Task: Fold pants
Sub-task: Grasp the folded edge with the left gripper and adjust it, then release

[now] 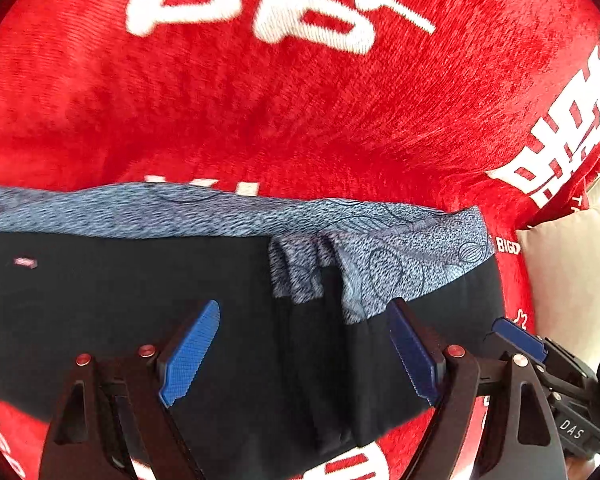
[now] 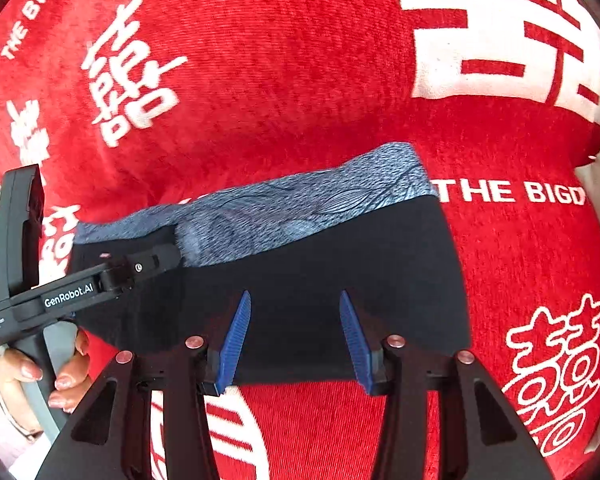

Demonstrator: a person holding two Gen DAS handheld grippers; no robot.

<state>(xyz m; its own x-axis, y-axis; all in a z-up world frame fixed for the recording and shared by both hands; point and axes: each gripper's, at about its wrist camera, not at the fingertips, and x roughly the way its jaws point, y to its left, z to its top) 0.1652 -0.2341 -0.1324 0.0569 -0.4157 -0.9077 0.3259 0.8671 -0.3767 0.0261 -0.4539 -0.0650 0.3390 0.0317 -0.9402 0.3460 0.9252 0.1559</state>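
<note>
The pants (image 1: pixel 140 304) are black with a blue-grey patterned band (image 1: pixel 380 256). They lie folded in a compact stack on a red cloth and also show in the right wrist view (image 2: pixel 320 272). My left gripper (image 1: pixel 304 320) is open and empty, just above the black fabric near a bunched fold of the band. It also shows in the right wrist view (image 2: pixel 168 258), at the stack's left end. My right gripper (image 2: pixel 294 316) is open and empty, over the near edge of the stack. One of its fingertips (image 1: pixel 518 336) shows at the right in the left wrist view.
A red cloth (image 2: pixel 300 80) with white characters and lettering covers the whole surface. A beige cushion (image 1: pixel 572 272) lies at its right edge. The person's hand (image 2: pixel 40 380) holds the left gripper's handle at the lower left.
</note>
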